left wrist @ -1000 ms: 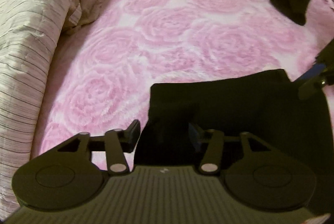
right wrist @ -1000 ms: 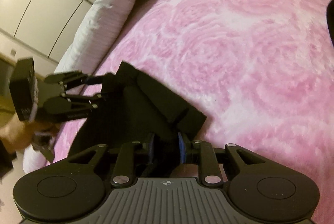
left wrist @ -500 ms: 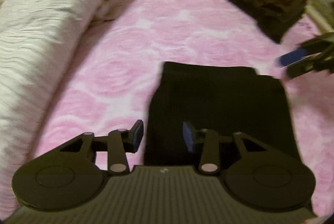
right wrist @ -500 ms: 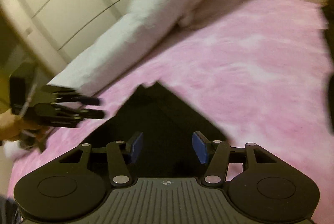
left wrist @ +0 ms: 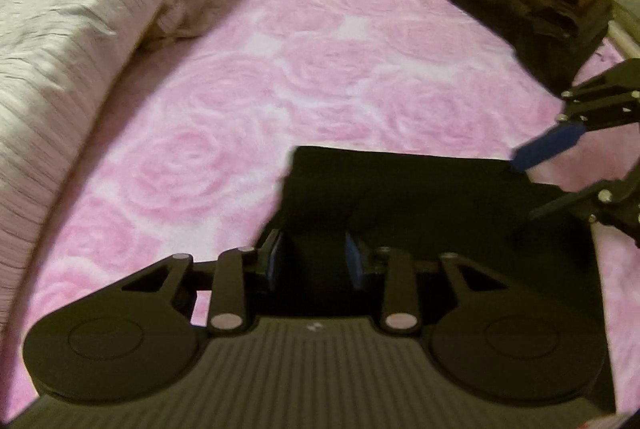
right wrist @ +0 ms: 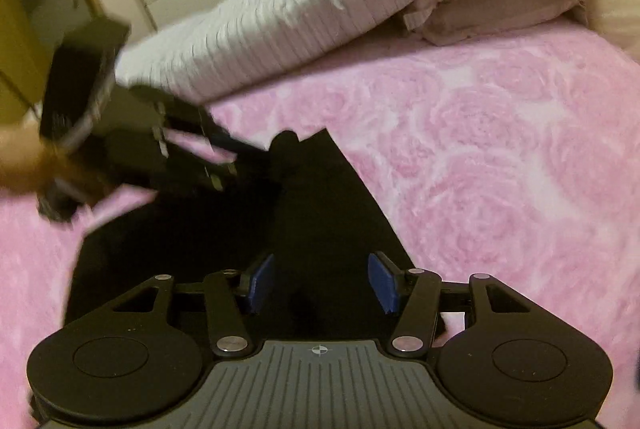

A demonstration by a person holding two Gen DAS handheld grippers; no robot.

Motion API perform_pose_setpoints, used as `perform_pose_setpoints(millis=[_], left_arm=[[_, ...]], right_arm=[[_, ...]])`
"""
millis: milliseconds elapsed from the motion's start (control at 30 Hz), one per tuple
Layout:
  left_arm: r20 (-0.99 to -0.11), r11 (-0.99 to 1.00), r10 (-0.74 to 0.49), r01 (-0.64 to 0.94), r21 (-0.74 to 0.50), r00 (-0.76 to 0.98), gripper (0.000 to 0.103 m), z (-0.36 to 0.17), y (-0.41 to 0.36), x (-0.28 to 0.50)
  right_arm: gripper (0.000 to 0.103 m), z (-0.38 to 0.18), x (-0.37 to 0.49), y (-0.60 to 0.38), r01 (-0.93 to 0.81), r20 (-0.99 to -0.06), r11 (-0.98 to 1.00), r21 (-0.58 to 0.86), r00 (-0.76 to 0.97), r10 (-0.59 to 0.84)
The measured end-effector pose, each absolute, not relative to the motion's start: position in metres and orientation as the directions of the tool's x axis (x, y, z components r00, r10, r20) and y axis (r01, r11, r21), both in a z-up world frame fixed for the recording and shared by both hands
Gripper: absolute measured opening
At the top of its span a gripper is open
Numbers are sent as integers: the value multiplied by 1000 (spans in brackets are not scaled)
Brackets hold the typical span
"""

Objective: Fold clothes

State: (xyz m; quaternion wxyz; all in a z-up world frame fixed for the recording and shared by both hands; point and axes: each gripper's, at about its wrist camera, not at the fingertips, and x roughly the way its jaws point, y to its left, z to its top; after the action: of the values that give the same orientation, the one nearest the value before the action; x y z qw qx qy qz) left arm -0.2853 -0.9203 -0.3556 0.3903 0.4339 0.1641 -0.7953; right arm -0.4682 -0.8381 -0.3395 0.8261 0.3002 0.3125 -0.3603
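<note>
pink blanket [left wrist: 328, 69]; folded pile [left wrist: 536, 1] beyond black garment [left wrist: 420, 197].

Black linkage tongs [right wrist: 320, 283], blue pads [right wrist: 382, 283], silver rivets, ribbed grey housing

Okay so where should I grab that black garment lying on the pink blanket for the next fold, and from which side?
Probably the black garment is best pinched at its two near corners, coming in low from the near edge where both grippers sit. It lies flat as a rough rectangle on the pink blanket, so only edges offer a bite. The left gripper and right gripper are open.
</note>
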Motion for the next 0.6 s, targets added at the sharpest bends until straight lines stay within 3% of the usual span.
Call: perform_pose_setpoints(millis=[133, 367, 533, 600], left_arm=[[-844, -624, -445, 780, 53, -299, 33, -371, -931, -285], [-846, -607, -466, 789, 93, -259, 34, -331, -900, -243], [-840, -649, -530, 694, 313, -117, 40, -308, -828, -193], [-821, -693, -568, 568, 444, -51, 45, -307, -785, -180]], right_arm=[[57, -376, -468, -858, 815, -783, 482, 321, 515, -349], [59, -341, -506, -836, 808, -706, 305, 505, 589, -393], [61, -317, -498, -765, 827, -739, 299, 477, 561, -373], [70, -307, -477, -726, 828, -761, 379, 414, 543, -355]])
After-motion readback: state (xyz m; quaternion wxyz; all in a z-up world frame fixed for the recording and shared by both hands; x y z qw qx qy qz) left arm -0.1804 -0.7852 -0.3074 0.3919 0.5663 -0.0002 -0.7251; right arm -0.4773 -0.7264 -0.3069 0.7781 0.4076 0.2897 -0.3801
